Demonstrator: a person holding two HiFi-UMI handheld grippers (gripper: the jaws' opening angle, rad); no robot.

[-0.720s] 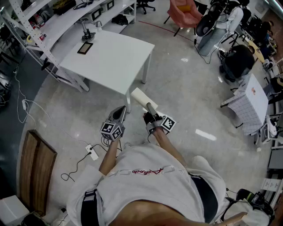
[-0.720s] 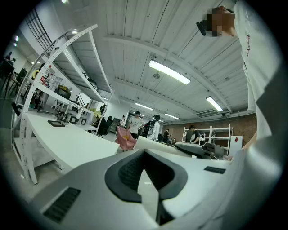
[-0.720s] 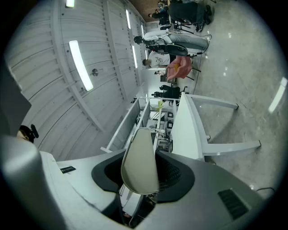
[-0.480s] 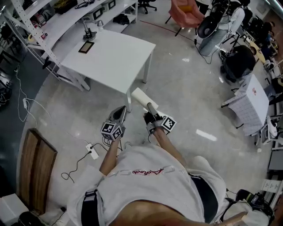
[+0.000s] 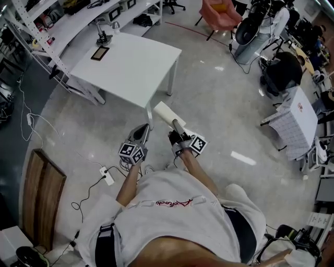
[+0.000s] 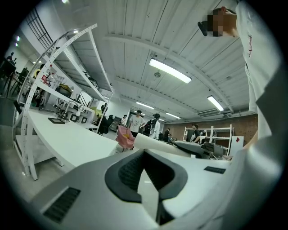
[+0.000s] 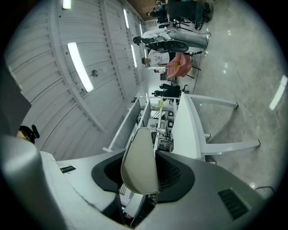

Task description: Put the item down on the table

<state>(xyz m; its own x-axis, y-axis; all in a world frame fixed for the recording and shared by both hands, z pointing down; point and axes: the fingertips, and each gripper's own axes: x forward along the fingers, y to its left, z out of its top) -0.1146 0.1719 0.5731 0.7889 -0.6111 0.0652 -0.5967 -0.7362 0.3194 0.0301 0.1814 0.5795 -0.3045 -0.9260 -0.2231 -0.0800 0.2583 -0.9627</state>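
A white roll (image 5: 165,114) sticks out forward from my right gripper (image 5: 177,129), which is shut on its near end. In the right gripper view the roll (image 7: 140,161) fills the gap between the dark pads. It hangs over the floor just short of the near corner of the white table (image 5: 130,65). My left gripper (image 5: 141,132) is held beside it on the left, with its jaws together and nothing in them. In the left gripper view, that gripper (image 6: 144,155) faces the table (image 6: 67,141), with the roll (image 6: 153,143) to its right.
On the table's far left lie a dark tablet (image 5: 100,53) and a small stand (image 5: 103,37). A power strip (image 5: 107,177) with cables lies on the floor at the left, beside a wooden board (image 5: 44,201). Shelving lines the far left; a pink chair (image 5: 219,13) and people are at the back.
Both grippers keep the same pose and the roll stays gripped. The table and floor have shifted slightly in the head view.
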